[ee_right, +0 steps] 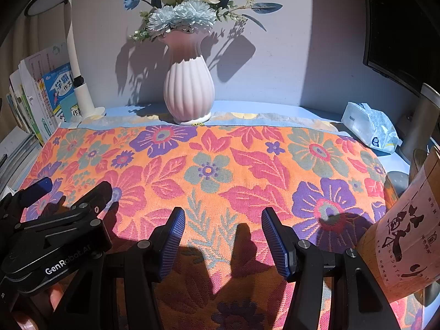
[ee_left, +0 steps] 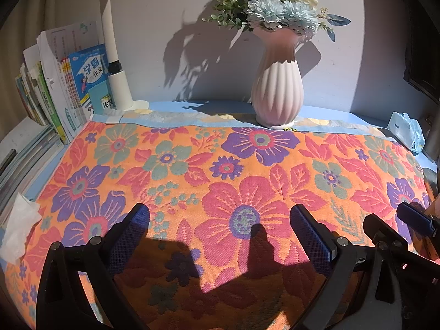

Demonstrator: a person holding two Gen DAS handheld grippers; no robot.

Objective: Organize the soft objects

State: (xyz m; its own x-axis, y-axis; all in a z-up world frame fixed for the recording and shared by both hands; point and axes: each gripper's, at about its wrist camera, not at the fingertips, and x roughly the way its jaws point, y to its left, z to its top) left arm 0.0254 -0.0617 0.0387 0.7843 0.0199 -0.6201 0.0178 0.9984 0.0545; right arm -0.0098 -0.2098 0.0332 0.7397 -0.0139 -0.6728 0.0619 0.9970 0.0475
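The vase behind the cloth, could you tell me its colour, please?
Pale pink and ribbed vase; clearest in the right wrist view.

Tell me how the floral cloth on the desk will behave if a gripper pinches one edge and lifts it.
The floral cloth looks woven and soft, so it will likely sag and drape, not stay flat. It lies spread wide, so one pinch probably drags the rest. Its far edge reaches the vase, which might tip if the cloth tugs it.

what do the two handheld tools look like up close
Both are matte black, each with two angular fingers carrying ribbed blue pads and round silver pivot screws. The left tool has white "GenRobot.AI" lettering on its black body, seen from the right wrist camera. The right tool matches. No cables or sleeves show.
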